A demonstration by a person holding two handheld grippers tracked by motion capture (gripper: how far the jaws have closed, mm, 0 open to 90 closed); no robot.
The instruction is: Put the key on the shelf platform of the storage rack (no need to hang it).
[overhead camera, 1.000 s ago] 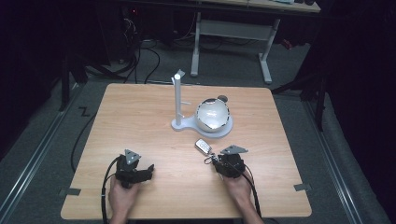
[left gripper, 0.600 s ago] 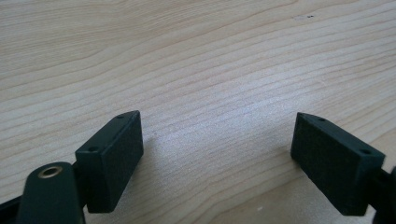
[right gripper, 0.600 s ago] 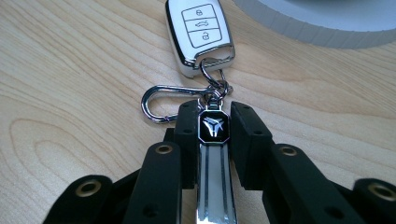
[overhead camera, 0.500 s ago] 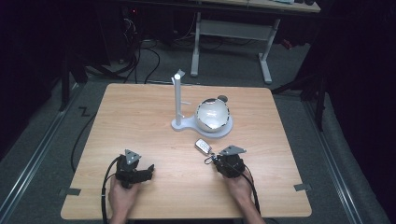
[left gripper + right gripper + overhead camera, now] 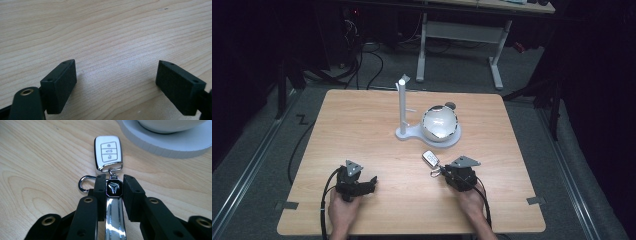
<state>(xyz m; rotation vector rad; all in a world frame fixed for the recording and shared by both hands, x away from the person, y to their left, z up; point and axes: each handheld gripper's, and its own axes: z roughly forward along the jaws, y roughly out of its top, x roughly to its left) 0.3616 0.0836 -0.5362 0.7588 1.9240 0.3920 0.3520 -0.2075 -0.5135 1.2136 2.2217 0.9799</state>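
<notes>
A white car key fob (image 5: 430,158) (image 5: 109,152) with three buttons lies on the wooden table (image 5: 362,125), just in front of the white stand. Its keychain has a black emblem tab (image 5: 114,188), a shiny strap and a silver clip ring (image 5: 83,183). My right gripper (image 5: 443,172) (image 5: 114,182) is shut on the emblem tab, with the fob lying just beyond the jaw tips. My left gripper (image 5: 373,182) (image 5: 116,80) rests low over bare wood at the front left, open, with nothing between its jaws.
A white stand (image 5: 412,134) with an upright pole (image 5: 402,105) sits mid-table, and a round white bowl (image 5: 440,123) rests on its base; the base rim (image 5: 170,145) lies just beyond the fob. Desk legs and cables stand on the floor behind the table.
</notes>
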